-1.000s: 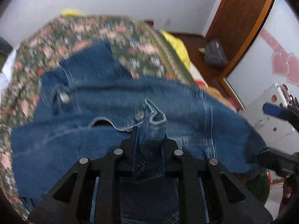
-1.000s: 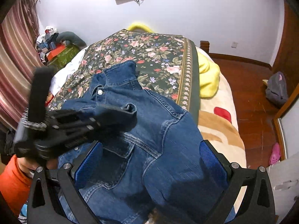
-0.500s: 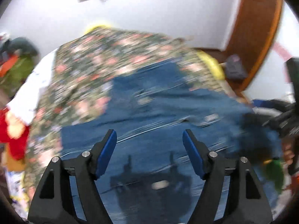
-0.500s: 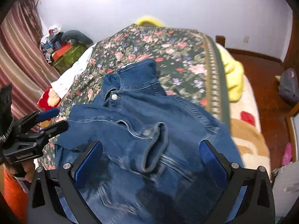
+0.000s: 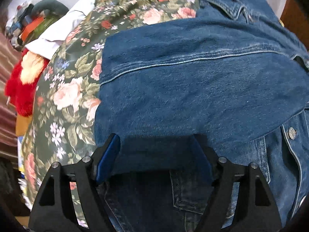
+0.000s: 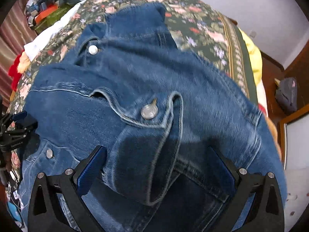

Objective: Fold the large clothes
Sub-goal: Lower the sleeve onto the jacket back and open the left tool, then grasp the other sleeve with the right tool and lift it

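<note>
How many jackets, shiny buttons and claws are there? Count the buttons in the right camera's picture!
Denim jacket: 1
Shiny buttons: 3
Claws: 2, the left claw and the right claw, both open
Total: 6

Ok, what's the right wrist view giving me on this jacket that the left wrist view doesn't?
Only the right wrist view shows the buttoned cuff lying between the open right gripper, the yellow bedding and the bag on the floor. Only the left wrist view shows the folded sleeve's plain panel ahead of the open left gripper. Both show the denim jacket, floral bedspread and red plush toy.
</note>
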A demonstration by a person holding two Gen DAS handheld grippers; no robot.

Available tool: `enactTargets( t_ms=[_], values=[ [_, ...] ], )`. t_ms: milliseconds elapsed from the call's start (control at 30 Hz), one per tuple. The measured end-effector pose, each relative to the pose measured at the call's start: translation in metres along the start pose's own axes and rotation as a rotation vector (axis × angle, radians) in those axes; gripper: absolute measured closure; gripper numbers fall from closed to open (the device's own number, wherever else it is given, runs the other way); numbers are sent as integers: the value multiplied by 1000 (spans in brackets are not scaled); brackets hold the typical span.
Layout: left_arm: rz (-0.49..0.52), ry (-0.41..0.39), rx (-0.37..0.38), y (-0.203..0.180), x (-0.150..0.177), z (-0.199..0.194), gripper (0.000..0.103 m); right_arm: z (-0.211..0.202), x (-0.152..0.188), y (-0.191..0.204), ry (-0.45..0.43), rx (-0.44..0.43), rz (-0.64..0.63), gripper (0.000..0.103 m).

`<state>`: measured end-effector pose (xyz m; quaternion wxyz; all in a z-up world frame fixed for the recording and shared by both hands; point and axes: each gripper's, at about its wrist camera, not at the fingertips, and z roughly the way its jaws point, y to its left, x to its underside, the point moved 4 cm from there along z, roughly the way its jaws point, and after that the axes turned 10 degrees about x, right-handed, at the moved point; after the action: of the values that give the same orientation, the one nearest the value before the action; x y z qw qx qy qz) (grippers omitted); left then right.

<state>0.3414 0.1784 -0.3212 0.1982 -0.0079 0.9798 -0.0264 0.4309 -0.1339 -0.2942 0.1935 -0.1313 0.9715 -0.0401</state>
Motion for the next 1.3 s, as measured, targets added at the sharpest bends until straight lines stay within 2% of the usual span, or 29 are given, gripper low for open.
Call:
enactTargets(
  t_ms=[167,300,433,600,833,1033,1167,1300],
  values=[
    [65,0,-62,-9,15,-4,24,-11,2,-10,27,0,49,0],
    [108,16,-111,-21,20,-18,24,-46,8,-15,-34,0,47,0],
    [74,-7,-61,-30,21,-44,24,-95,17,-33,-139,17,62,0],
    [21,-97,-22,-39,11,-84,24,-154,39,-69,-264,30,133,0],
    [6,-187,80,-71,3,-124,24,-204,90,-138,-350,52,305,0],
    [42,-208,161,-111,1,-135,24,-201,156,-203,-302,67,506,0],
    [74,-189,213,-141,2,-128,24,-171,204,-227,-188,32,623,0],
    [100,-158,250,-166,6,-114,24,-132,255,-235,-61,-45,743,0]
  ],
)
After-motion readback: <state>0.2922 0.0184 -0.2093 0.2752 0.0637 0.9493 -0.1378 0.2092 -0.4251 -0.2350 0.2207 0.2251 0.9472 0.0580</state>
